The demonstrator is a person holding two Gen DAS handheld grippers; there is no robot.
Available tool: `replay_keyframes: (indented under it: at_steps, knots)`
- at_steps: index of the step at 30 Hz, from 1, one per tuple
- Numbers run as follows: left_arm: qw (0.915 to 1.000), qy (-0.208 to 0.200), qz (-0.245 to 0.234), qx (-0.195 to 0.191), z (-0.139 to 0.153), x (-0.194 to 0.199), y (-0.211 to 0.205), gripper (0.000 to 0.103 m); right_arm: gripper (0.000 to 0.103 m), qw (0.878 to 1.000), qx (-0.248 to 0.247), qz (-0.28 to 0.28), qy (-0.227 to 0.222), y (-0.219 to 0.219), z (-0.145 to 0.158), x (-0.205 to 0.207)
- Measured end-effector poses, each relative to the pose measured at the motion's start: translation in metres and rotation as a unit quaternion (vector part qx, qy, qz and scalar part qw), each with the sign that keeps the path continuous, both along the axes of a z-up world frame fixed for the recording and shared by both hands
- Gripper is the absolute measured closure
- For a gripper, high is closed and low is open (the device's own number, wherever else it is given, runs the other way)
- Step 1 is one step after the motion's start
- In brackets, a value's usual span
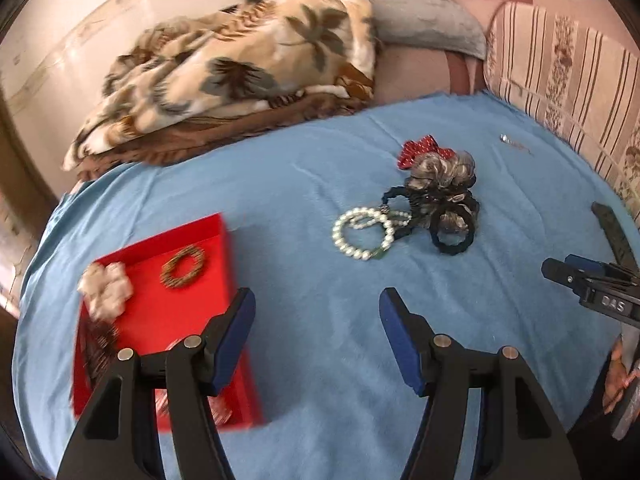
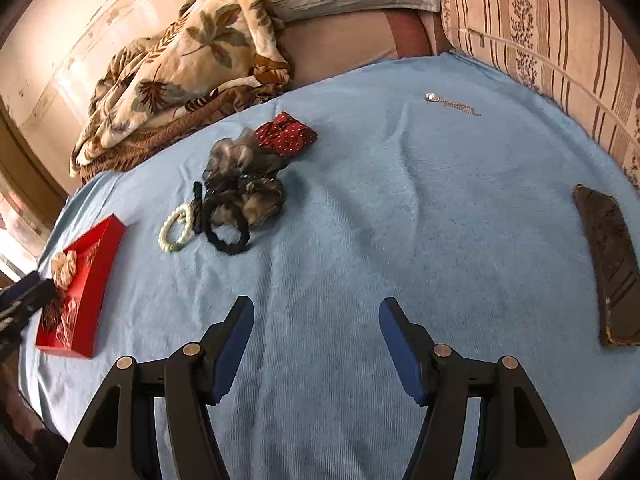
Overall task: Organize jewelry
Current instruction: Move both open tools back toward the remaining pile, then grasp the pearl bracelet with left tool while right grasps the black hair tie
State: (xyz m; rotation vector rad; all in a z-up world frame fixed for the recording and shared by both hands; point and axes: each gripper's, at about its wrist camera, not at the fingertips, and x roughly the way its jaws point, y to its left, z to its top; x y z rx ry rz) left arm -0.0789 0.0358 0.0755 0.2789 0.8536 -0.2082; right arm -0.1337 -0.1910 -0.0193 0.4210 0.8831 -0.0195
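tray (image 1: 224,248): lying on the bed, left of the left hand-held gripper (image 1: 318,312)
pearl bracelet (image 1: 362,234): lying ahead, touching the scrunchie pile (image 1: 440,196)

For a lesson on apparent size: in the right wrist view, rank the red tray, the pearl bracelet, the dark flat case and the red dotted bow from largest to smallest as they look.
1. dark flat case
2. red tray
3. red dotted bow
4. pearl bracelet
Case and tray look close; fisheye edges make that order unsure.
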Motion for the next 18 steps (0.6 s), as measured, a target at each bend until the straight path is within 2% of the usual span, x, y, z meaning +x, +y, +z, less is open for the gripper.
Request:
replay_keyframes:
  at_steps: [3,5,6,10,15,18]
  knots:
    - [0.9995,0.030,0.004,-0.002,-0.019,0.031,-0.012,0.040,0.033,1.000,0.019,0.012,-0.003,0.003,-0.007,0.015]
    - [0.9986,0.049,0.019,-0.010,-0.032,0.054,-0.015,0.043,0.033,0.999,0.025,0.029,-0.008,0.012,-0.010,0.028]
    - [0.9977,0.058,0.030,-0.017,-0.038,0.066,-0.015,0.047,0.033,0.999,0.025,0.036,-0.010,0.016,-0.012,0.033]
    - [0.9950,0.079,0.051,-0.034,-0.057,0.099,-0.016,0.047,0.034,0.998,0.019,0.057,-0.012,0.033,-0.020,0.062]
    - [0.9933,0.099,0.053,-0.030,-0.083,0.128,-0.024,0.047,0.050,0.998,0.022,0.057,-0.010,0.039,-0.030,0.086]
    - [0.9928,0.101,0.056,-0.032,-0.091,0.134,-0.025,0.047,0.055,0.998,0.020,0.056,-0.016,0.039,-0.031,0.091]
